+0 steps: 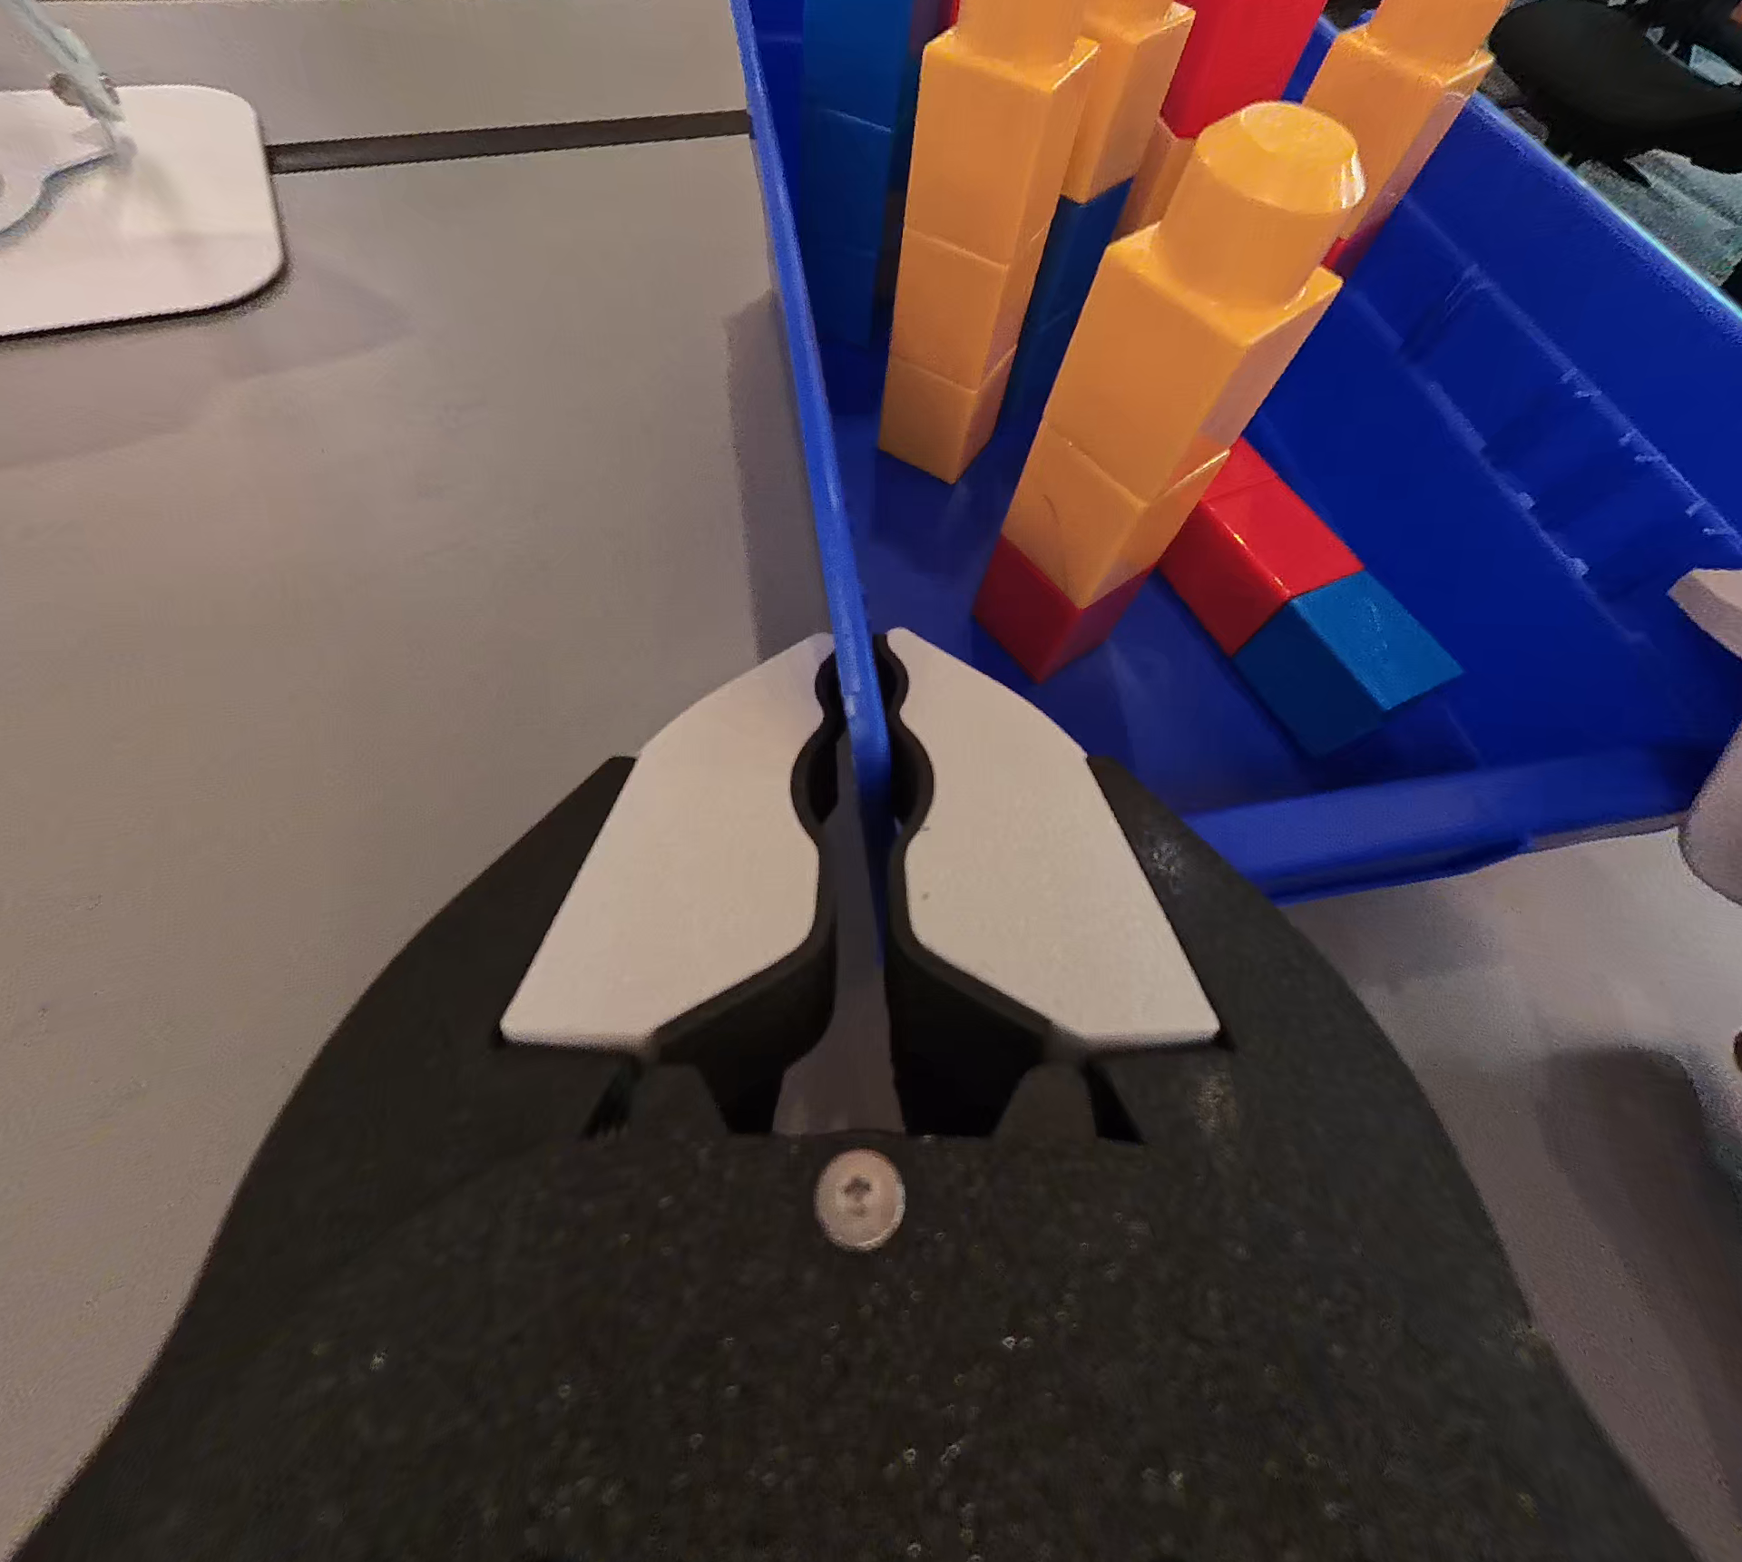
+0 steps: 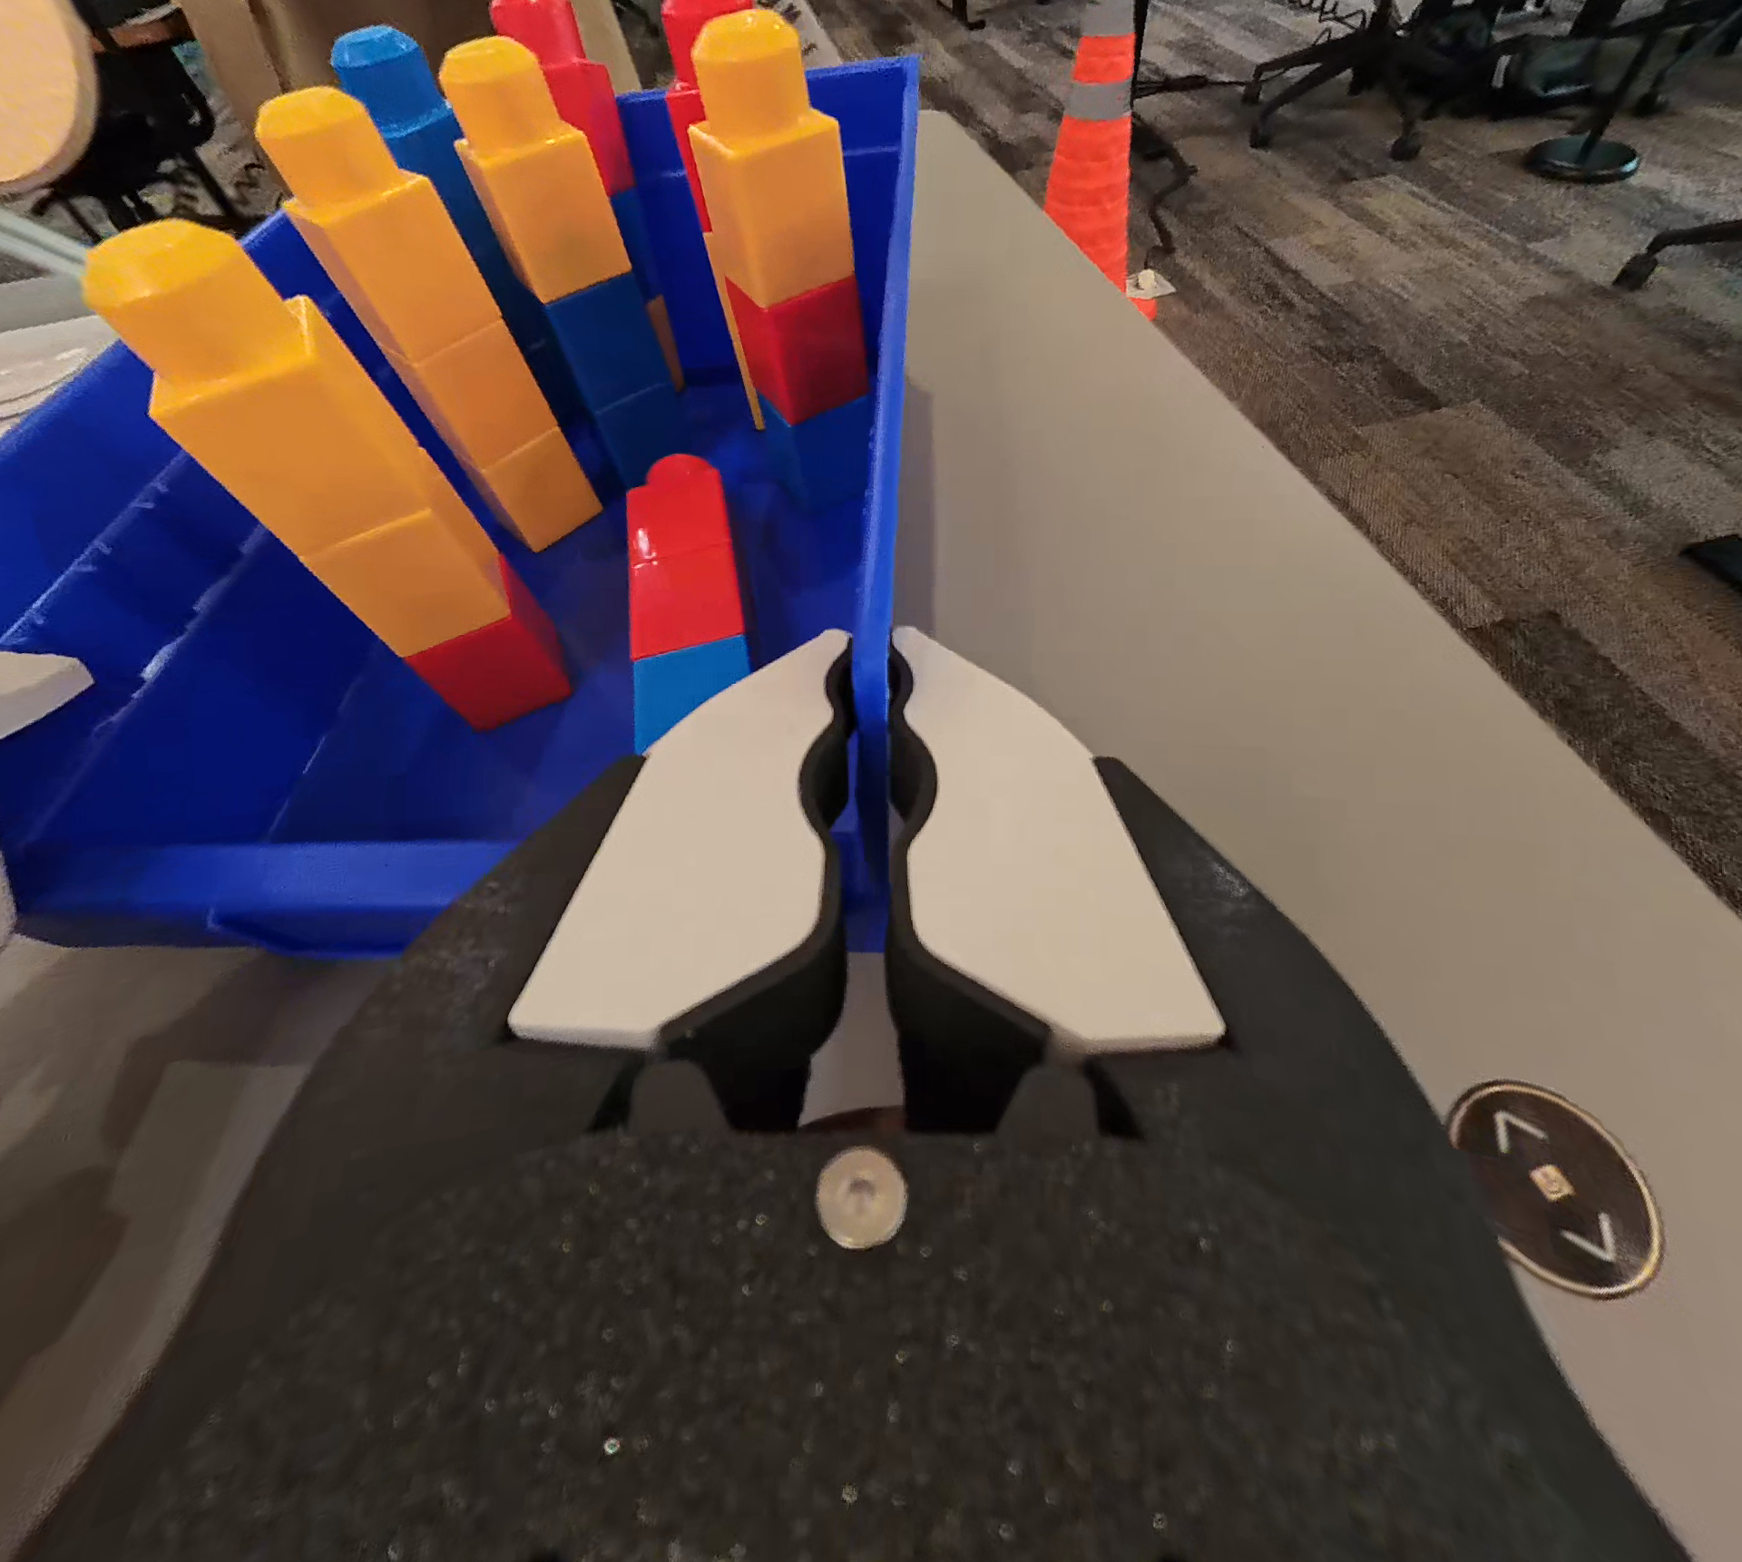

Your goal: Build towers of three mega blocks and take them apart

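A blue plastic bin (image 1: pixel 1555 424) stands on the grey table and holds several upright towers of yellow, red and blue mega blocks (image 1: pixel 1169 367). One red and blue tower (image 1: pixel 1310 603) lies on its side on the bin floor. My left gripper (image 1: pixel 862 650) is shut on the bin's left side wall (image 1: pixel 811 405). My right gripper (image 2: pixel 872 650) is shut on the bin's right side wall (image 2: pixel 891 348). The lying tower also shows in the right wrist view (image 2: pixel 683 574), just left of my fingers. A tip of the other gripper shows at each view's edge.
A white stand base (image 1: pixel 123 207) sits on the table at far left. An orange traffic cone (image 2: pixel 1098 94) stands on the floor past the table's right edge. A round black inset with arrows (image 2: pixel 1555 1187) sits in the table near me. Office chairs stand behind.
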Tool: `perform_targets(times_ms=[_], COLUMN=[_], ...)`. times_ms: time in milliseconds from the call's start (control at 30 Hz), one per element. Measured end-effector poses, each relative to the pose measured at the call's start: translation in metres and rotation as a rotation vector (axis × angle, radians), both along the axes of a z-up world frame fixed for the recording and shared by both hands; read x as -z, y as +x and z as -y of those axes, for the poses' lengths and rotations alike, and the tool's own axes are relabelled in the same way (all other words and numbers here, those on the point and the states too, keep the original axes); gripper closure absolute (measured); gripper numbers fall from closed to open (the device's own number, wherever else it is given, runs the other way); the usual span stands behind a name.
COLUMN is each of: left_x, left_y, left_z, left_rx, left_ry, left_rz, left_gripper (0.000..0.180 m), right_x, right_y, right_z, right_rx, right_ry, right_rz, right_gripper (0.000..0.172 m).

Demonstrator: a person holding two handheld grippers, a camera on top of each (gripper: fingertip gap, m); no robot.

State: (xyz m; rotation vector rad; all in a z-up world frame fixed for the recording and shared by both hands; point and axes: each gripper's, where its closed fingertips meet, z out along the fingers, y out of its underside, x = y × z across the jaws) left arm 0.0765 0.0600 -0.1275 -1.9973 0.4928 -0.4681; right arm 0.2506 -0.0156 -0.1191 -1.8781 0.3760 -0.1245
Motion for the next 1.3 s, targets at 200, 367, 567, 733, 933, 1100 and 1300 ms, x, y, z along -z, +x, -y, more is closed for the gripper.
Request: perform_targets(times_ms=[200,367,567,733,933,1100,1300], left_x=[-0.002,-0.006,-0.008,-0.009,-0.007,-0.002,0.003], left_y=[-0.055,-0.122,-0.214,-0.290,-0.358,-0.374,-0.380], left_z=[0.005,0.010,0.013,0.018,0.023,0.016,0.038], left_rx=[-0.046,-0.119,-0.232,-0.332,-0.425,-0.430,-0.302], left_ry=[-0.007,0.005,0.000,0.002,0.003,0.022,-0.026], left_rz=[-0.010,-0.020,-0.014,-0.016,-0.025,0.046,0.039], left_gripper=[0.177,0.177,0.177,0.177,0.177,0.172,0.114], right_x=[0.001,0.000,-0.002,-0.002,0.000,0.006,0.002], right_y=[-0.053,-0.118,-0.206,-0.280,-0.344,-0.358,-0.351], right_z=[-0.007,-0.015,-0.031,-0.044,-0.056,-0.064,-0.049], right_rx=[-0.082,-0.176,-0.297,-0.405,-0.496,-0.534,-0.598], right_ry=[-0.014,-0.012,-0.008,-0.016,-0.010,-0.011,0.030], right_rz=[-0.022,-0.021,-0.030,-0.019,-0.010,-0.022,-0.060], right_gripper=[0.168,0.168,0.168,0.168,0.167,0.167,0.127])
